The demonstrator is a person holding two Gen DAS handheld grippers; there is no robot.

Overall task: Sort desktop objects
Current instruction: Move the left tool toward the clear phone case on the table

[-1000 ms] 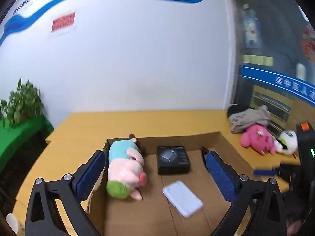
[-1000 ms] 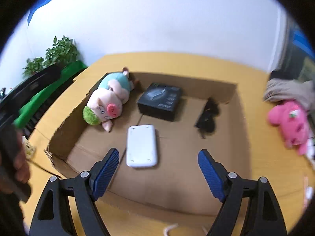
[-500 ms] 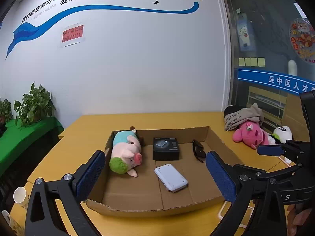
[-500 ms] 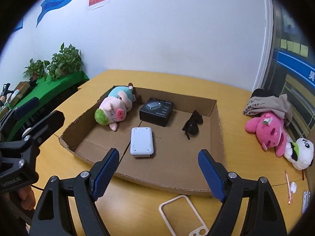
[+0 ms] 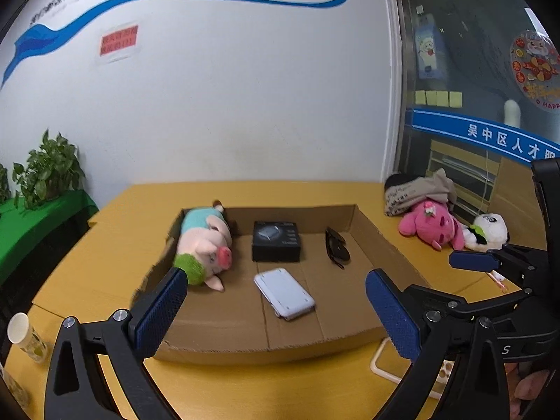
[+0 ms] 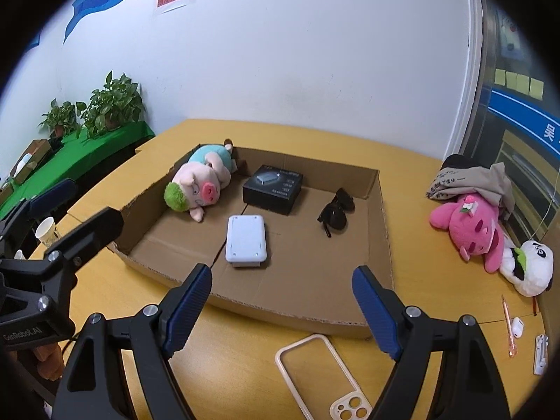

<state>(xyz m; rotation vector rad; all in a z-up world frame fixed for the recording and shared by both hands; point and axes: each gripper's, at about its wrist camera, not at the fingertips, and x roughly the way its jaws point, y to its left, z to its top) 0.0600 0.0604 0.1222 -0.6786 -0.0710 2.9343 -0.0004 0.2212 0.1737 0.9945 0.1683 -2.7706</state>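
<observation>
A shallow cardboard box (image 5: 392,245) (image 6: 383,231) lies on the yellow table. Inside it are a pink pig plush (image 5: 206,245) (image 6: 201,183), a black box (image 5: 276,241) (image 6: 273,189), black sunglasses (image 5: 336,248) (image 6: 336,211) and a white flat device (image 5: 284,293) (image 6: 246,239). My left gripper (image 5: 276,311) stands open with nothing between its fingers, held back from the box's near wall. My right gripper (image 6: 281,309) is open and empty too, above the near wall. A beige phone case (image 6: 323,378) (image 5: 385,360) lies on the table before the box.
A pink plush (image 6: 472,227) (image 5: 432,227), a panda plush (image 6: 528,266) (image 5: 488,231) and a grey cloth (image 6: 469,178) lie at the right. A pen (image 6: 507,325) and small white items (image 6: 517,325) sit at the right edge. A paper cup (image 5: 24,336) (image 6: 47,231) stands left.
Both grippers have pulled back from over the box, so the whole box and the table around it now show. The phone case and the cup have come into view. The things in the box lie unmoved.
</observation>
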